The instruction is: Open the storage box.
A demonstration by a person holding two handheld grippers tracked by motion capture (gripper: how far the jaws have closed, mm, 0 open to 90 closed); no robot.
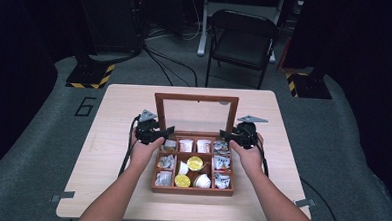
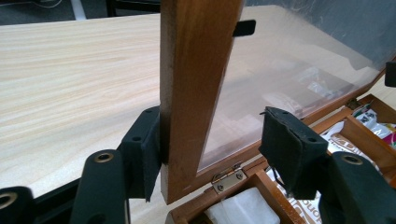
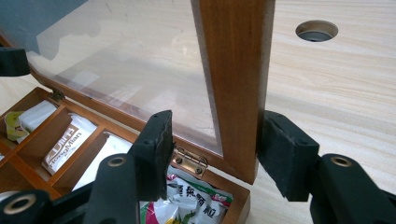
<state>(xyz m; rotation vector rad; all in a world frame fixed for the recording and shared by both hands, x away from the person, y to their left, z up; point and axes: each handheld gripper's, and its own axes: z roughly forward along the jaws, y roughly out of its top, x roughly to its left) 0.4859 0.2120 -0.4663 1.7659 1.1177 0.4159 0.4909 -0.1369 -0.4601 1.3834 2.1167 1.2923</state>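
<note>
Apparently both grippers, left [image 2: 210,154] and right [image 3: 215,156], loosely straddle the lid [image 1: 196,115]; one packet [image 3: 63,148] reads "Dilmah"

- A recording studio or lab set, not a home: dark curtains [image 1: 16,57] close in the left and right sides.
- Grey carpet [image 1: 47,149] covers the floor, with a "6" [image 1: 85,106] marked left of the table [image 1: 113,137].
- Stand bases taped in yellow and black [image 1: 91,76] sit far left and far right.
- Cables [image 1: 171,64] trail across the far floor beside a folding chair [image 1: 242,40].
</note>
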